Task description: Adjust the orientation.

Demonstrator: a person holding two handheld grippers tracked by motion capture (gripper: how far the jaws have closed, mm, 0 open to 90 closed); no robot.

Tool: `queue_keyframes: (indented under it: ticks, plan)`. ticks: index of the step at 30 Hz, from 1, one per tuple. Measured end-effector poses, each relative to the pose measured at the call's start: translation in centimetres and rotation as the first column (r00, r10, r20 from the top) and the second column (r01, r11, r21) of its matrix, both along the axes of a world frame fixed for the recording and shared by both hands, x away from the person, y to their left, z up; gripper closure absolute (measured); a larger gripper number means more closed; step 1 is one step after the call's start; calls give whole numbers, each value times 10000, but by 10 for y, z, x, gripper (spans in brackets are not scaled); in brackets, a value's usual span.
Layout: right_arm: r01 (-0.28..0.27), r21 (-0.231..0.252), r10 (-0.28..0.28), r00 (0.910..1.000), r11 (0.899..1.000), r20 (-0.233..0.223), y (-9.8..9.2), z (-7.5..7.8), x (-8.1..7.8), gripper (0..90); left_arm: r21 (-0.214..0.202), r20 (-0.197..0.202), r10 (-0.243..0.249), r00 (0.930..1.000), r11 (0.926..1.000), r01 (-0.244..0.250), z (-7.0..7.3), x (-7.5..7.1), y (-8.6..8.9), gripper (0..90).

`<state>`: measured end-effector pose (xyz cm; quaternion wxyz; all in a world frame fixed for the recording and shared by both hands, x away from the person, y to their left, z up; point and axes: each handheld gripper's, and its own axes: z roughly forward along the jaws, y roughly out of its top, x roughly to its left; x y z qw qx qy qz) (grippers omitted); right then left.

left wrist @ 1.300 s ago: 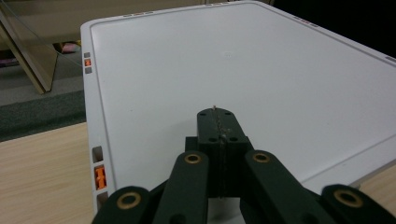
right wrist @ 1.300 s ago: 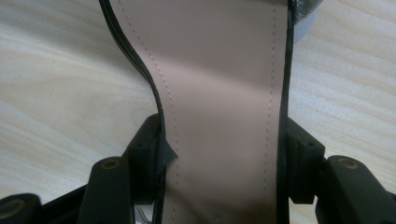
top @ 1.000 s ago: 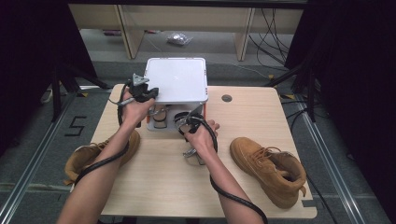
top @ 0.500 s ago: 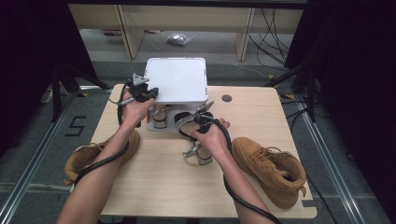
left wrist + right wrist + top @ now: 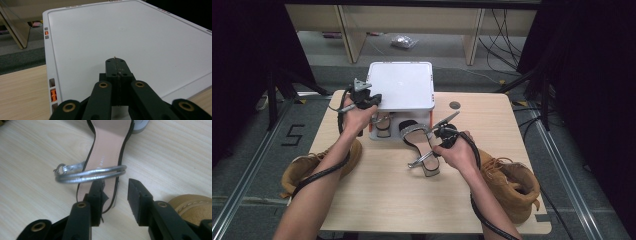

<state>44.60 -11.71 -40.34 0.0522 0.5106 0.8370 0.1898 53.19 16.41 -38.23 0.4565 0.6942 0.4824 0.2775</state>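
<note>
Sandal (image 5: 108, 142) lies just ahead of my right gripper (image 5: 115, 195), heel end nearest, not yet gripped.

It looks light, with a stiff sole and a soft silver strap (image 5: 92, 175) that will flex, so I'd take the sole's heel edge. My right jaws stand half open after closing, only one pad touching it. My left gripper (image 5: 117, 72) is shut, empty, resting level on the white box lid (image 5: 125, 32).

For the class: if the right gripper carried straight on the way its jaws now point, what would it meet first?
Most likely the silver ankle strap of the sandal, which crosses just ahead of the right gripper. Its jaws stand apart with nothing pressed between them. Depth is hard to judge; the insole lies beyond.
</note>
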Motion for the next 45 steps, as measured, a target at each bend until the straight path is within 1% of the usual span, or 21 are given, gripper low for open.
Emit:
queue_keyframes:
  ticks: [2,4,6,8,10,12,13,15,16,18,19,20,22,25,26,27,31,34,39,41,45]
  plan:
    - [44,135,-44,10000,9999,-2,-2,2,-2,700,8,7,0,10000,10000,0,0,0,0,894]
    - [152,-155,-154,9998,9998,-146,-5,3,-4,711,0,-4,-7,10000,10000,7,0,0,0,894]
    - [123,3,-123,9997,9999,-204,-7,3,-7,722,-9,-9,-13,10000,10000,13,0,0,0,894]
    - [-109,116,107,9999,9999,113,-10,3,-8,722,6,-10,-13,10000,10000,13,0,0,0,894]
    - [169,260,-170,9999,9995,22,-11,6,-13,718,1,-10,-15,10000,10000,15,0,0,0,894]
    - [-159,305,152,9996,9994,227,-14,6,-15,723,-15,-22,-20,10000,10000,20,0,0,0,894]
    - [-88,191,87,9999,9998,74,-13,6,-17,728,-15,-27,-21,10000,10000,21,0,0,0,894]
    - [-423,106,423,9991,9990,47,-14,1,-20,774,-13,-31,-22,10000,10000,22,0,0,0,894]
    - [-237,-42,236,9995,9997,-231,-13,0,-22,795,-4,-26,-22,10000,10000,22,0,0,0,894]
    - [-725,-140,720,9968,9973,-333,-13,-7,-23,839,-10,-26,-13,10000,10000,13,0,0,0,894]
    - [-652,-111,645,9965,9978,-534,-12,-10,-25,860,-3,-24,-16,10000,10000,16,0,0,0,894]
    - [-820,-149,816,9963,9965,-280,-13,-13,-25,874,-5,-27,-16,10000,10000,16,0,0,0,894]
    - [-946,-239,939,9952,9952,-256,-13,-19,-25,900,3,-24,-19,10000,10000,19,0,0,0,894]
    - [-865,-308,844,9944,9958,-643,-12,-23,-28,900,-7,-24,-26,10000,10000,26,0,0,0,894]
    - [-1162,-238,1154,9928,9929,-311,-12,-27,-28,900,-13,-21,-28,10000,10000,28,0,0,0,894]
    - [-1012,-209,1000,9935,9946,-540,-11,-26,-29,900,-14,-19,-28,10000,10000,28,0,0,0,894]
    - [-878,-142,867,9943,9960,-616,-12,-31,-30,900,-20,-33,-27,10000,10000,27,0,0,0,894]
    - [-688,-428,652,9946,9967,-806,-12,-33,-32,900,-7,-48,-26,10000,10000,26,0,0,0,894]
    - [-663,-417,628,9948,9969,-804,-12,-35,-37,900,-31,-47,-13,10000,10000,13,0,0,0,894]
    - [-843,-378,821,9950,9957,-569,-13,-38,-37,900,-13,-52,-6,10000,10000,6,0,0,0,895]
    - [-717,-412,689,9955,9966,-653,-14,-38,-39,900,-16,-56,13,10000,10000,-13,0,0,0,894]
